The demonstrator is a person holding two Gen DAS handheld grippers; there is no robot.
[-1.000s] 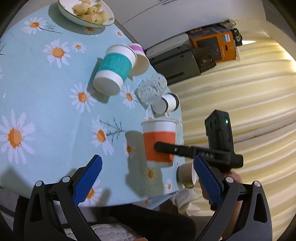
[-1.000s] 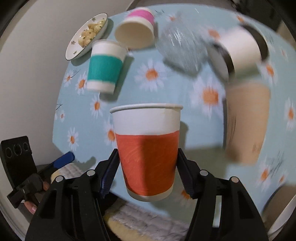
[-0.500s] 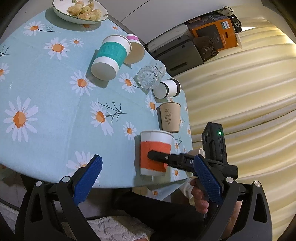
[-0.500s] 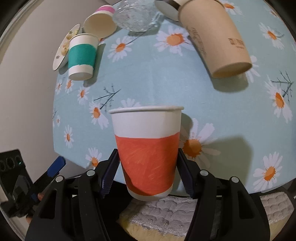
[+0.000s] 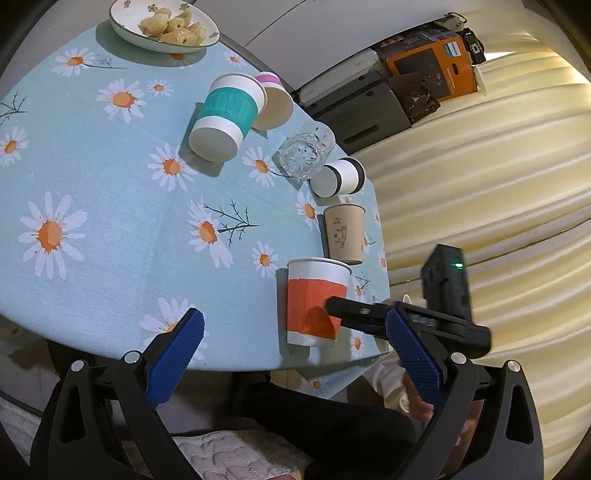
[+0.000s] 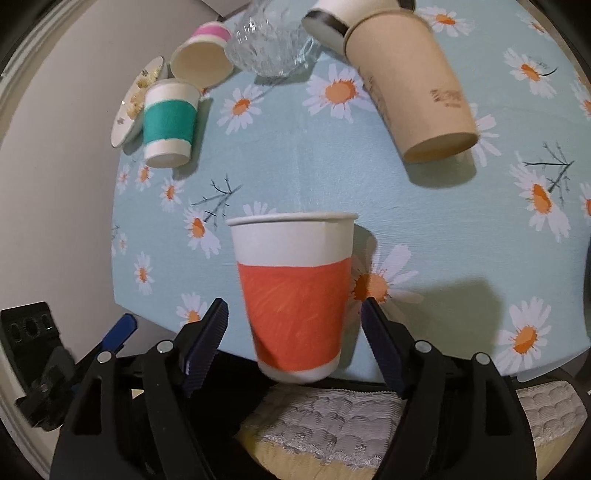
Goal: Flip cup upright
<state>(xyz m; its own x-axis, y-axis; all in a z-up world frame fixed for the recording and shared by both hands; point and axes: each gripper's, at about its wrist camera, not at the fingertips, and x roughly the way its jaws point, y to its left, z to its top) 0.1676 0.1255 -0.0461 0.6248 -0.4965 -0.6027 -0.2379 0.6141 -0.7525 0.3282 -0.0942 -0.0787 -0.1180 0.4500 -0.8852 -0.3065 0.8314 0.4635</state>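
Note:
An orange-and-white paper cup (image 6: 293, 295) stands upright, mouth up, near the front edge of the daisy tablecloth (image 6: 295, 173). It also shows in the left wrist view (image 5: 316, 301). My right gripper (image 6: 293, 338) is open, its blue pads apart on either side of the cup with gaps showing. In the left wrist view one right finger (image 5: 356, 315) reaches the cup's side. My left gripper (image 5: 291, 356) is open and empty, off the table's front edge, left of the cup.
A teal cup (image 5: 223, 118), a pink cup (image 5: 273, 105), a glass tumbler (image 5: 304, 155) and a black-banded white cup (image 5: 338, 177) lie on their sides. A tan cup (image 5: 345, 232) stands rim up behind the orange cup. A snack plate (image 5: 164, 24) sits at the far edge.
My right gripper has lowered the orange cup onto the table near the front edge and opened its jaws off it. The left gripper stayed open and drew back slightly.

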